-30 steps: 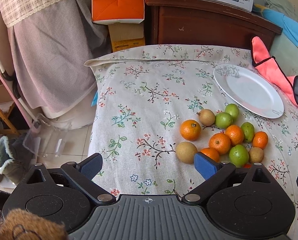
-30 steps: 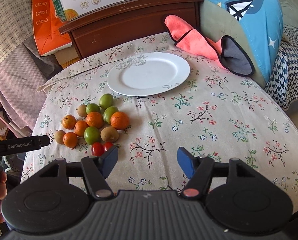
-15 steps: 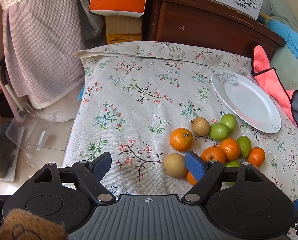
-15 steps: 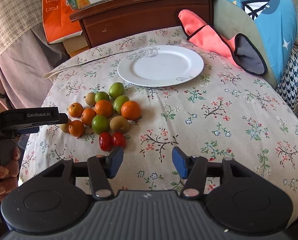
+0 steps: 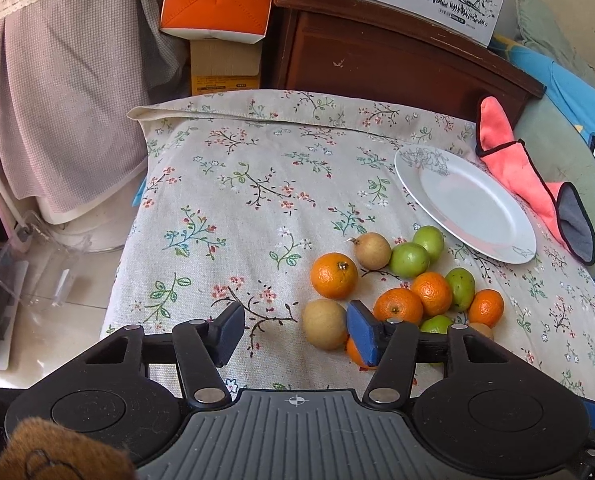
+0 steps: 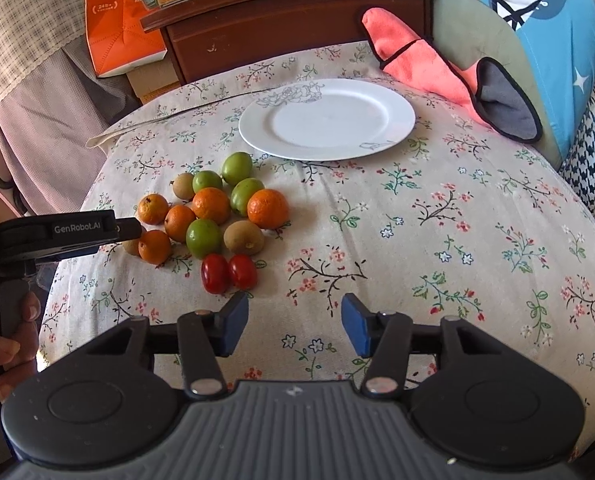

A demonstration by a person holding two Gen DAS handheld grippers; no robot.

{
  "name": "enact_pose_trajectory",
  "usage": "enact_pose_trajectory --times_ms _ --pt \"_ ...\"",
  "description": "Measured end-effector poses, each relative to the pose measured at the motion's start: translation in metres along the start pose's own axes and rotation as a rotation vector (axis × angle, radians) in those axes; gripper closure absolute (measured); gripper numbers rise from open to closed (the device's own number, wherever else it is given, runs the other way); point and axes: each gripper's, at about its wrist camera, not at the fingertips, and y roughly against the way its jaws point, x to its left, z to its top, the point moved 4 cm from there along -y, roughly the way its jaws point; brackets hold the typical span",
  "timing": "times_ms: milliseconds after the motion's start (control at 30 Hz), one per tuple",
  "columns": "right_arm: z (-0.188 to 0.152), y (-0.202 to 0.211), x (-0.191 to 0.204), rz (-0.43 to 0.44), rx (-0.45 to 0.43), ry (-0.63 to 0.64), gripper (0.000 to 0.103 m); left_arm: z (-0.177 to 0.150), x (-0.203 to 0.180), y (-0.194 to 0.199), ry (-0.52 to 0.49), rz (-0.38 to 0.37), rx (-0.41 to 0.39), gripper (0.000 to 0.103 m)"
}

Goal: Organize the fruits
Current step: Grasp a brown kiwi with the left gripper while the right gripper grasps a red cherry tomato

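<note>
A cluster of fruit lies on the floral tablecloth: several oranges, green fruits, brown fruits and two red tomatoes. A white plate sits empty behind them. My left gripper is open and empty, with a brown fruit between its fingers near the right one; an orange lies just beyond. My right gripper is open and empty, just in front of and right of the tomatoes. The left gripper's body shows at the cluster's left.
A pink and grey oven mitt lies at the back right beside a blue cushion. A dark wooden headboard with cartons on it stands behind the table. The table's left edge drops to the floor.
My left gripper has moved forward and right into the fruit cluster. My right gripper has moved forward, towards the tomatoes. Both have stayed open.
</note>
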Motion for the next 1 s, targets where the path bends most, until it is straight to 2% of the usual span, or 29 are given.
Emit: enact_pose_trajectory --times_ms 133,233,333,400,533,667,800,1000 --pt "0.0 -0.001 0.001 0.002 0.001 -0.002 0.05 0.0 -0.003 -0.002 0.003 -0.015 -0.008 0.053" --pt "-0.001 -0.003 0.002 0.004 0.002 0.0 0.05 0.001 -0.005 -0.002 0.011 -0.035 -0.01 0.062" --pt "-0.001 -0.005 0.002 0.014 0.0 -0.009 0.05 0.0 -0.009 -0.002 -0.015 -0.037 -0.019 0.063" --pt "0.0 -0.008 0.002 0.021 -0.001 -0.019 0.051 0.0 -0.007 -0.004 0.005 -0.035 -0.017 0.064" --pt "0.002 -0.013 0.006 0.036 -0.017 -0.011 0.055 -0.001 0.003 -0.006 0.073 -0.064 -0.003 0.069" --pt "0.002 -0.019 0.013 0.056 -0.03 0.009 0.062 -0.003 -0.003 -0.004 0.033 -0.06 -0.011 0.073" --pt "0.001 -0.027 0.019 0.065 -0.031 0.042 0.071 -0.004 -0.001 -0.004 0.042 -0.068 -0.007 0.073" --pt "0.001 -0.037 0.025 0.071 -0.042 0.069 0.074 -0.004 -0.003 -0.006 0.041 -0.065 -0.014 0.072"
